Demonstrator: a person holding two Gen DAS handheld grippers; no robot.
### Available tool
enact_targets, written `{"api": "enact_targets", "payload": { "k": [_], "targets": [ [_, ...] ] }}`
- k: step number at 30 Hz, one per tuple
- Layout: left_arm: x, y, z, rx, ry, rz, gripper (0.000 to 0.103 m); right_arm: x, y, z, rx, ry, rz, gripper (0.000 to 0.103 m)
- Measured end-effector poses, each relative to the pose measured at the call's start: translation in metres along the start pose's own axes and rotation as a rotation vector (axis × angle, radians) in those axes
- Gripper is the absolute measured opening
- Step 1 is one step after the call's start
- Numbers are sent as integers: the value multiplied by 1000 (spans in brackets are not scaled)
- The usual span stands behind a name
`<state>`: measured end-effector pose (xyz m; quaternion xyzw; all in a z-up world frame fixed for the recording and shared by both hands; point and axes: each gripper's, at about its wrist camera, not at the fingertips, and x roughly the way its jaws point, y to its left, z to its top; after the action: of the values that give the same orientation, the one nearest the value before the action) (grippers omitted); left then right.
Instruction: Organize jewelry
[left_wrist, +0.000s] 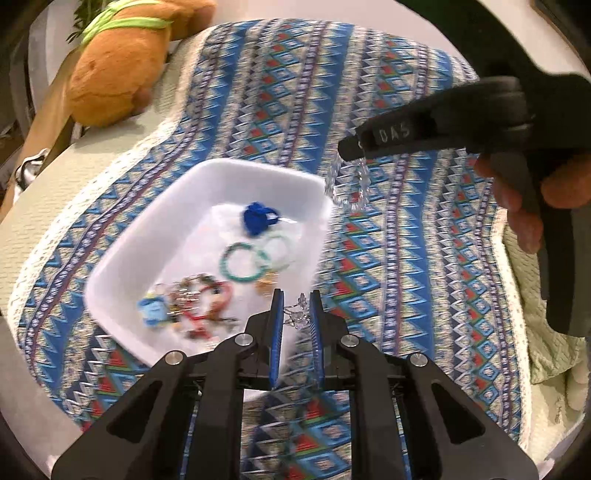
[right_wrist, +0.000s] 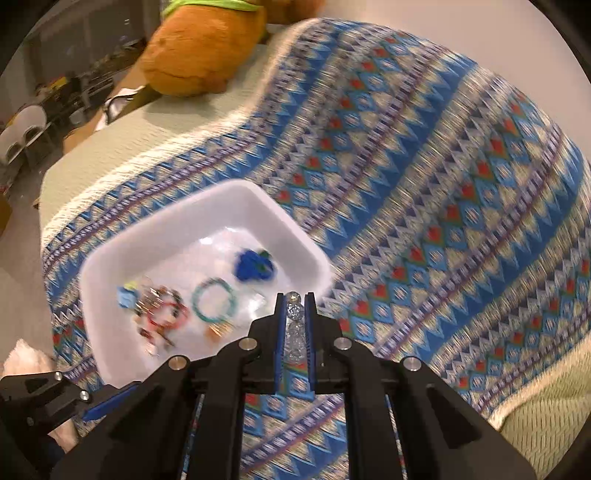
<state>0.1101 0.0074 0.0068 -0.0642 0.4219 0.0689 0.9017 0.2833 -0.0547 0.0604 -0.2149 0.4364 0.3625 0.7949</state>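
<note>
A white tray (left_wrist: 155, 229) sits on a patterned blue cloth and holds a blue piece (left_wrist: 256, 218), a teal bead bracelet (left_wrist: 242, 262), a pale green ring (left_wrist: 277, 251) and a red and brown tangle (left_wrist: 199, 306). My left gripper (left_wrist: 296, 314) is shut on a small clear chain piece (left_wrist: 297, 315) above the tray's near corner. My right gripper (right_wrist: 294, 314) is shut on a clear crystal bead bracelet (right_wrist: 294, 325); in the left wrist view the bracelet (left_wrist: 349, 184) hangs from its tip beside the tray's right rim. The tray also shows in the right wrist view (right_wrist: 110, 258).
An orange plush toy (left_wrist: 118, 70) with a green band lies at the far left on the pale green bedspread (left_wrist: 44, 221). The patterned cloth (left_wrist: 406, 258) stretches to the right of the tray. Cluttered shelves (right_wrist: 55, 92) stand at the far left.
</note>
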Motion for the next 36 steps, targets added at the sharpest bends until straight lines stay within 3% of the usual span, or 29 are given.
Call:
{"api": "enact_targets", "payload": {
  "k": [9, 16, 18, 19, 20, 21, 26, 34, 35, 36],
  "targets": [
    [25, 48, 0, -37, 103, 34, 14, 34, 57, 34, -66, 25, 46, 11],
    [50, 52, -5, -21, 220, 19, 15, 47, 65, 40, -70, 59, 28, 11],
    [53, 53, -7, -12, 240, 20, 19, 48, 62, 40, -64, 69, 29, 12],
    [54, 53, -7, -13, 245, 17, 26, 48, 61, 40, -63, 68, 28, 14],
    [55, 54, -7, -14, 249, 16, 38, 47, 59, 40, -58, 64, 20, 27],
    [55, 55, -7, -14, 255, 14, 43, 45, 57, 41, -51, 62, 20, 34],
    [49, 56, -8, -15, 233, 36, 68, 36, 47, 41, -12, 44, 7, 36],
    [31, 56, -5, -12, 199, 16, 72, -5, 26, 22, 89, -8, -45, 36],
    [27, 54, -5, -6, 190, 7, 73, -15, 21, 15, 118, -17, -53, 41],
    [20, 50, -6, 4, 174, -14, 75, -23, 17, 7, 148, -19, -71, 56]
  ]
}}
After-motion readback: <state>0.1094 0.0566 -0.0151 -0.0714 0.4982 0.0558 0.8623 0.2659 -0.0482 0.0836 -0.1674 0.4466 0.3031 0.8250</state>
